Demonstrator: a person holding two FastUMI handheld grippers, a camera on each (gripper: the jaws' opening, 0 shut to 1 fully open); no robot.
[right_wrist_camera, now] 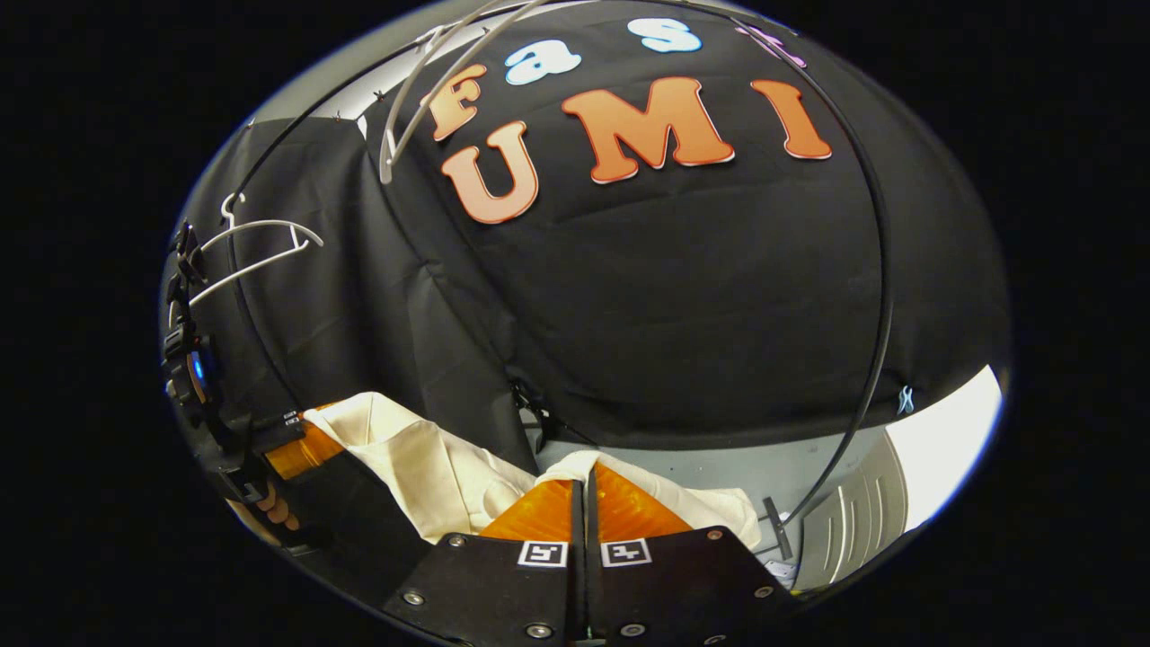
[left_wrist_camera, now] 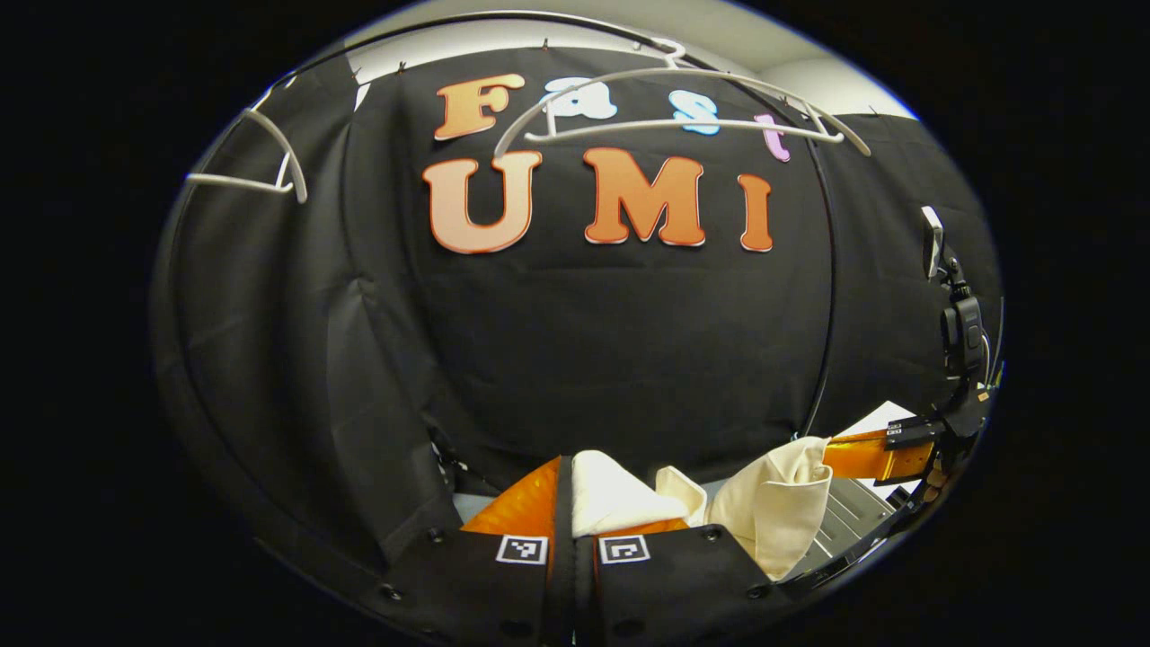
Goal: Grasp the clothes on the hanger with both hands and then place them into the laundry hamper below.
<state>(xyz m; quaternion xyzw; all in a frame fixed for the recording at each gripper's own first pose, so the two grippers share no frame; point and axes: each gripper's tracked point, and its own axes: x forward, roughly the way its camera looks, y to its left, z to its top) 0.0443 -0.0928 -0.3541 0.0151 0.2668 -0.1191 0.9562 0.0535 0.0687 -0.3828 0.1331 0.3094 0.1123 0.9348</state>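
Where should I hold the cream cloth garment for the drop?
Keep the two edge folds already pinched: the cream cloth garment hangs slack between the left gripper and the right gripper, jaws closed on bunched fabric, approached from above, probably enough for lowering.

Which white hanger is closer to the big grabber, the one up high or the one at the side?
The bare white hanger hanging above the left gripper is nearer; the other hanger hangs far off to the side.

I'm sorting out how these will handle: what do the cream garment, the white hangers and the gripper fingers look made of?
The cream garment looks like soft woven cloth, matte, creasing and drooping between the grippers. The white hanger seems to be thin rigid plastic or coated wire, smooth with a slight sheen; which one is unclear. The left gripper has orange translucent fingers, apparently textured plastic or rubber.
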